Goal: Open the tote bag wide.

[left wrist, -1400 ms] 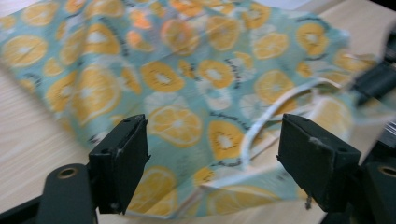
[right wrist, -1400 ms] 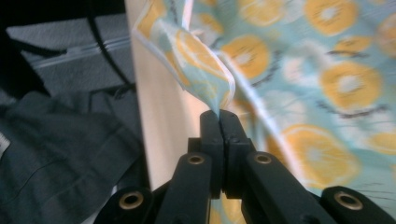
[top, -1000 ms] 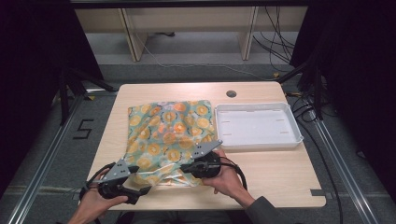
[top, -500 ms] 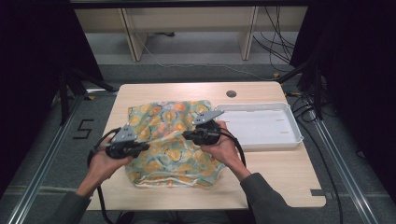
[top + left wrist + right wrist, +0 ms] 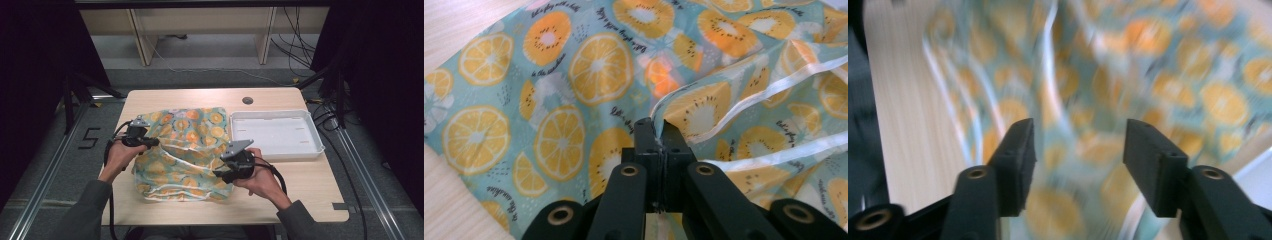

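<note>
Left gripper [image 5: 659, 131] pinches cloth [image 5: 185, 150] hem mid-frame, right gripper [image 5: 1075, 160] w/ jaws just opened, nothing between; person should keep hem taut & regrip lower-right edge squarely.

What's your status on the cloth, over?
Left gripper clamped on the fruit-print cloth hem. Right gripper jaws just opened, nothing between them, above the cloth. White tray beside it, clear of the fold.
</note>
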The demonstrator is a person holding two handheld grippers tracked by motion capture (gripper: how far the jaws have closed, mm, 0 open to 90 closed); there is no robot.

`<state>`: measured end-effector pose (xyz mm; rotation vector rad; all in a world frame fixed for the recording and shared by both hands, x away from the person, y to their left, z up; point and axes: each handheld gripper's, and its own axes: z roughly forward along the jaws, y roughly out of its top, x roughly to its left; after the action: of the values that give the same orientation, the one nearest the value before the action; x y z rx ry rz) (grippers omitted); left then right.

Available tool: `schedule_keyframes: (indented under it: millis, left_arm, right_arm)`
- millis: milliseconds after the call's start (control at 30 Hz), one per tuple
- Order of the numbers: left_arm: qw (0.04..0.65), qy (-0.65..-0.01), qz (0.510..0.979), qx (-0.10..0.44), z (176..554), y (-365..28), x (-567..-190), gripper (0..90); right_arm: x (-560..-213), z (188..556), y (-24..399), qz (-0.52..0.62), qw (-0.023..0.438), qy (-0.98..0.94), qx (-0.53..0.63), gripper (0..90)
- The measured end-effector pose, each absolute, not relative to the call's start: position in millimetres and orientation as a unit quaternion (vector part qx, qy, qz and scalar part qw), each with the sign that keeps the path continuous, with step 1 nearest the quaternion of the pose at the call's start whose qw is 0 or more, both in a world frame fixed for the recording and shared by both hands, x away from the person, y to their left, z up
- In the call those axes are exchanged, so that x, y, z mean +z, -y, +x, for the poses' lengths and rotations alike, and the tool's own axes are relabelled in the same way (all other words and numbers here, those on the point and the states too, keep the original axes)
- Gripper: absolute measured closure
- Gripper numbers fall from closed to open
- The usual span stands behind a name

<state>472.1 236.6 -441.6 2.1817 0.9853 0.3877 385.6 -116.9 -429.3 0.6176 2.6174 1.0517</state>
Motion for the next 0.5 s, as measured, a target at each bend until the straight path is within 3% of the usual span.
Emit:
schedule_keyframes:
  millis: [33, 67, 167, 367, 400, 433, 467, 500]
  left_arm:
    - [0.350, -0.385, 0.841, 0.150, 472.1, -237.2, -442.3, 88.6]
    - [0.350, -0.387, 0.840, 0.151, 472.6, -238.5, -444.1, 88.5]
    - [0.351, -0.387, 0.840, 0.146, 472.3, -239.5, -446.3, 88.3]
    - [0.349, -0.394, 0.839, 0.139, 472.9, -241.8, -450.4, 86.3]
    - [0.350, -0.396, 0.838, 0.138, 473.0, -241.6, -451.3, 85.1]
    - [0.351, -0.394, 0.838, 0.138, 473.6, -242.0, -451.4, 85.1]
    - [0.357, -0.401, 0.834, 0.129, 472.5, -242.3, -451.7, 78.4]
    - [0.357, -0.401, 0.834, 0.129, 472.5, -242.3, -451.7, 73.2]
  right_arm:
    - [-429.3, 385.6, 116.9, 0.212, 0.127, -0.899, 0.361, 43.0]
    - [-442.4, 383.4, 118.2, 0.217, 0.123, -0.905, 0.345, 37.2]
    - [-454.3, 387.6, 116.6, 0.210, 0.125, -0.910, 0.335, 35.8]
    - [-475.9, 394.2, 94.3, 0.185, 0.172, -0.927, 0.276, 43.3]
    - [-479.8, 396.6, 88.7, 0.153, 0.194, -0.934, 0.258, 68.8]
    - [-479.8, 396.6, 88.7, 0.153, 0.194, -0.934, 0.258, 68.8]
    - [-476.5, 399.4, 87.9, 0.150, 0.196, -0.935, 0.256, 85.2]
    - [-476.5, 399.4, 87.9, 0.150, 0.196, -0.935, 0.256, 85.2]
